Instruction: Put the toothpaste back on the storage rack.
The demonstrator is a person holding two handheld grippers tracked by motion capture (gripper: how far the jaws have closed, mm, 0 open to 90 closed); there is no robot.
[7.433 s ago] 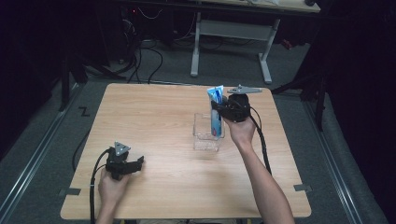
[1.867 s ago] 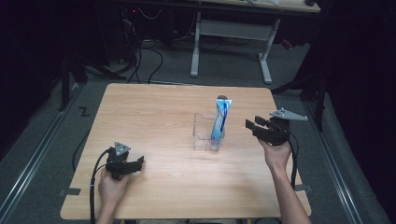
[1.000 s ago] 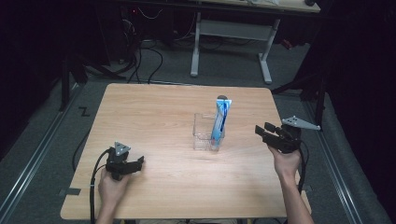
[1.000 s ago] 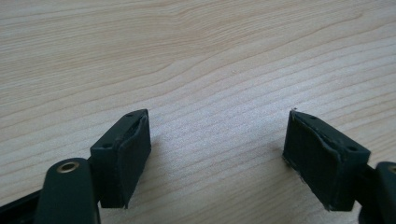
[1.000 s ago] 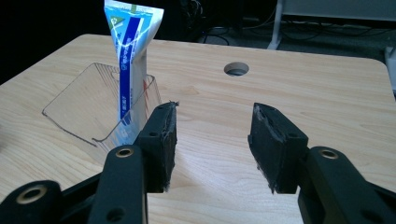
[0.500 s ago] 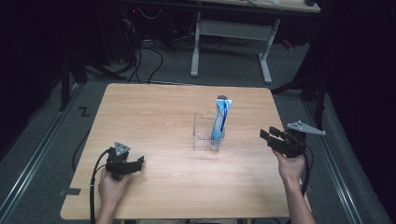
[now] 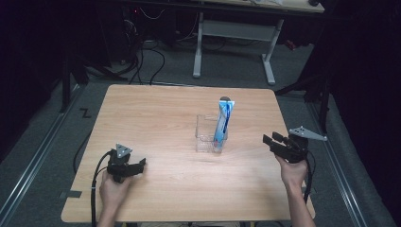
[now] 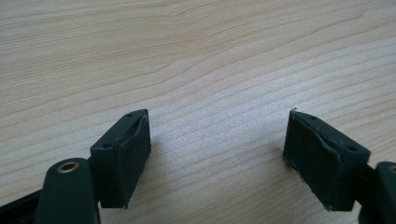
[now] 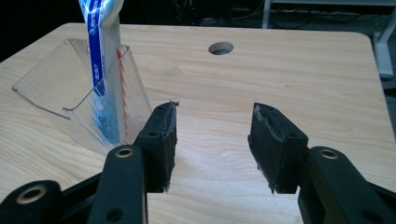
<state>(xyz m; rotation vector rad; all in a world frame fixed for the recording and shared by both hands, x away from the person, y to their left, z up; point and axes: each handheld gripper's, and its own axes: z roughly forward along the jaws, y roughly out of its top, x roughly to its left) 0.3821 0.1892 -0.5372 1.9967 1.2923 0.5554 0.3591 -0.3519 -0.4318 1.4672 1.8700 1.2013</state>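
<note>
- Dark room surrounds a wooden table [image 7: 156, 113] with a round hole [image 9: 221, 47] near its far edge.
- Blue-and-white tube [image 7: 222, 124] stands upright in the clear container [image 7: 206, 135] at the middle of the table; placing looks done.
- Right gripper [image 7: 274, 143] is near the right edge, apart from the container, jaws half open and empty.
- Left gripper [image 7: 140, 164] rests low near the front-left, jaws wide open, holding nothing.
- Next move is probably only to rest both hands.

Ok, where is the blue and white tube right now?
In the high view the blue and white tube stands upright in the clear plastic container near the table's middle, at the container's right end, apart from the open right gripper.
</note>
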